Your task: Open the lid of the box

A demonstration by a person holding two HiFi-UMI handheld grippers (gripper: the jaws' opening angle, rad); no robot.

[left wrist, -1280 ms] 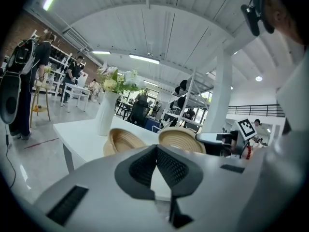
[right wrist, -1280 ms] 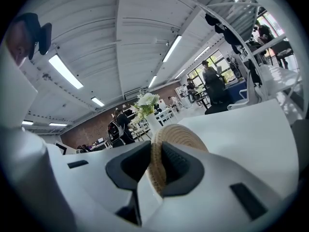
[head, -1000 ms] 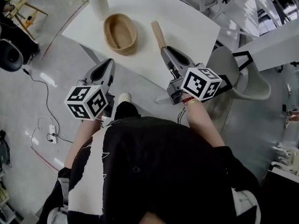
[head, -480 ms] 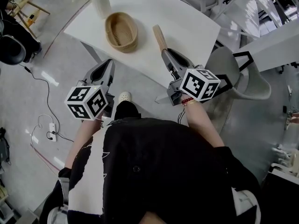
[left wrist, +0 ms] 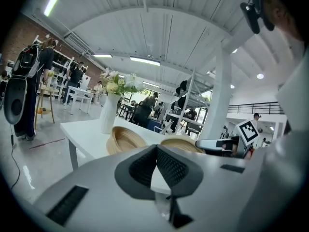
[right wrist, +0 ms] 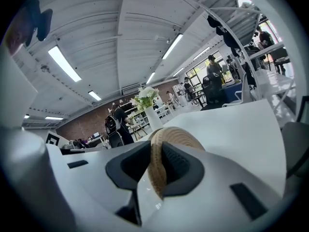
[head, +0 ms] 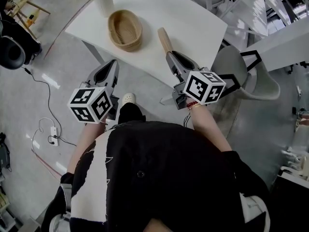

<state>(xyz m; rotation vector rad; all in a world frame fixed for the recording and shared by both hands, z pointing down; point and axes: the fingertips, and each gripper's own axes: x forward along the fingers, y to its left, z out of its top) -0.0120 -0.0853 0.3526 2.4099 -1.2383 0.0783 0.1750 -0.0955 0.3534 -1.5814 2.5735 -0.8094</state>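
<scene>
While the right gripper (head: 170, 56) clamps the woven lid (head: 164, 38) by its rim, edge-on over the near side of the white table (head: 198, 23), the open woven box (head: 125, 30) sits just left of it on the tabletop, near a white vase (head: 103, 3). The left gripper (head: 111, 67) hangs off the table's edge, jaws together on nothing. The lid looks light, fairly stiff and rough enough not to slip, so a moderate pinch on the rim seems the sensible hold, since squeezing hard could crush the weave.
</scene>
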